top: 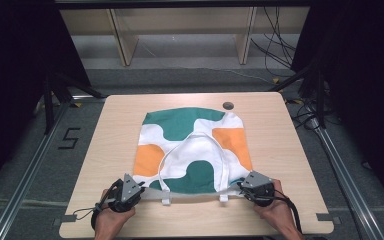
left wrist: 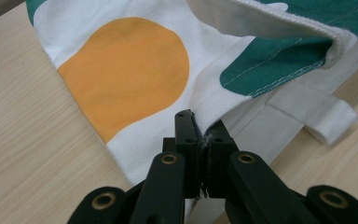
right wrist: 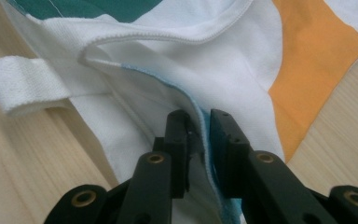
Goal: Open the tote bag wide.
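A tote bag point(top: 192, 145) with green, orange and white patches lies flat on the wooden table point(top: 285, 150), its mouth toward the near edge. My left gripper point(top: 140, 187) sits at the bag's near left corner. In the left gripper view its jaws point(left wrist: 200, 128) are pressed together on the white top edge of the bag point(left wrist: 121, 70). My right gripper point(top: 241, 186) is at the near right corner. In the right gripper view the bag's point(right wrist: 242, 60) raised hem runs between the jaws point(right wrist: 199, 119), with a narrow gap beside it. A white strap loop point(right wrist: 23, 88) lies flat nearby.
A small grey disc point(top: 227, 105) is set into the table just past the bag's far edge. Bare wood lies on both sides of the bag. A second strap loop point(left wrist: 328, 123) rests on the wood by the left gripper. Wooden shelving point(top: 180, 30) stands beyond the table.
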Available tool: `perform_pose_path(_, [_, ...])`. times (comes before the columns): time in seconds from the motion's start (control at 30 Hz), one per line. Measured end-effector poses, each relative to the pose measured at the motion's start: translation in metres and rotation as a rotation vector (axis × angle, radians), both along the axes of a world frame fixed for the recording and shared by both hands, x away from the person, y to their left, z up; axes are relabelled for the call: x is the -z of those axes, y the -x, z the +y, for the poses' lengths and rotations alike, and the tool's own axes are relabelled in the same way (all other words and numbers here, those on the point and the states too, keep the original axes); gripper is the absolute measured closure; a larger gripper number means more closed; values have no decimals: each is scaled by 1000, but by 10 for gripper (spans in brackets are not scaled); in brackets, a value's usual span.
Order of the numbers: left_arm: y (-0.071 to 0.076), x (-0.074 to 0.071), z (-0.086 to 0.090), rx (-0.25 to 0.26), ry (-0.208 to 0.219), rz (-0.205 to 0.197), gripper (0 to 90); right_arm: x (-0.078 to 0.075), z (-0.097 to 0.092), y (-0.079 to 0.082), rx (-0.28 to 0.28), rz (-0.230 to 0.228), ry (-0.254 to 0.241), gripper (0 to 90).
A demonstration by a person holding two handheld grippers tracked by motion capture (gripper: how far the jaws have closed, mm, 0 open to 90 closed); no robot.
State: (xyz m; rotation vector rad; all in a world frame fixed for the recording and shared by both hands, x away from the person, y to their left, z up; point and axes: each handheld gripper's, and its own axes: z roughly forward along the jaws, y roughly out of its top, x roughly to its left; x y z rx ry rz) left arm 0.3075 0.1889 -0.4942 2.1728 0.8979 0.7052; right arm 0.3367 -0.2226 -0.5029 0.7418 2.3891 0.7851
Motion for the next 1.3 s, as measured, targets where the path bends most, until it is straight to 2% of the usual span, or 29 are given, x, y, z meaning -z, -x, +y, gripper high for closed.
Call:
perform_pose_path(0.07, [0, -1, 0, 4, 8, -6, 867, 1, 0, -1, 1, -3, 5, 776])
perform_pose_path(0.1, [-2, -3, 1, 26, -9, -23, 867, 2, 1, -1, -5, 3, 9, 784])
perform_pose_path(0.13, [-2, -2, -1, 4, 34, -31, 867, 1, 1, -1, -14, -3, 13, 803])
perform_pose_path(0.17, [1, -3, -1, -13, 45, -28, 867, 1, 2, 0, -10, 2, 11, 823])
perform_pose_path(0.2, [0, -4, -1, 4, 60, -38, 867, 0, 2, 0, -9, 0, 5, 844])
perform_pose_path(0.27, [2, -8, 0, -15, 63, -54, 868, -3, 1, 0, -25, -12, -8, 861])
perform_pose_path(0.3, [2, -9, 1, -8, 69, -58, 868, -5, 0, 0, -21, -29, -20, 863])
perform_pose_path(0.37, [3, -13, 3, -7, 81, -65, 869, -11, -2, 3, 6, -25, -68, 868])
perform_pose_path(0.4, [2, -14, 3, 5, 108, -84, 869, -14, -4, 3, 13, -42, -97, 870])
perform_pose_path(0.43, [3, -16, 4, 4, 116, -90, 870, -20, -9, 4, 27, -49, -158, 875])
perform_pose_path(0.47, [2, -19, 6, 22, 105, -112, 870, -20, -9, 4, 27, -49, -158, 875])
perform_pose_path(0.5, [4, -21, 6, 17, 121, -118, 870, -24, -10, 5, 34, -52, -186, 877])
perform_pose_path(0.57, [8, -26, 3, -19, 158, -116, 871, -31, -12, 7, 19, -81, -191, 878])
perform_pose_path(0.6, [8, -30, 3, -10, 158, -148, 872, -36, -13, 9, 20, -96, -205, 879])
perform_pose_path(0.63, [8, -33, 4, -4, 153, -158, 873, -40, -14, 10, 31, -100, -227, 880])
perform_pose_path(0.67, [10, -36, 4, -11, 181, -157, 873, -43, -14, 11, 27, -108, -239, 881])
perform_pose_path(0.73, [11, -43, 4, -1, 211, -184, 873, -50, -18, 12, 42, -132, -266, 881])
perform_pose_path(0.77, [14, -46, 3, -19, 211, -175, 873, -52, -19, 12, 36, -137, -274, 882])
perform_pose_path(0.8, [13, -48, 2, -4, 198, -195, 873, -54, -20, 13, 39, -149, -280, 882])
perform_pose_path(0.87, [15, -52, 1, -1, 191, -207, 873, -59, -21, 13, 36, -162, -275, 882])
perform_pose_path(0.97, [14, -60, 1, 2, 210, -223, 874, -67, -23, 14, 33, -192, -292, 883])
perform_pose_path(1.03, [14, -65, 2, 2, 222, -232, 874, -72, -23, 16, 41, -192, -314, 883])
perform_pose_path(1.1, [14, -71, 2, 1, 232, -245, 874, -79, -24, 16, 26, -215, -305, 883])
perform_pose_path(1.13, [14, -76, 3, -4, 236, -254, 874, -82, -23, 17, 31, -212, -318, 883])
perform_pose_path(1.2, [13, -85, 4, -8, 249, -276, 874, -90, -23, 18, 16, -227, -312, 883])
perform_pose_path(1.3, [12, -102, 4, -7, 262, -309, 875, -107, -22, 18, 10, -267, -325, 884])
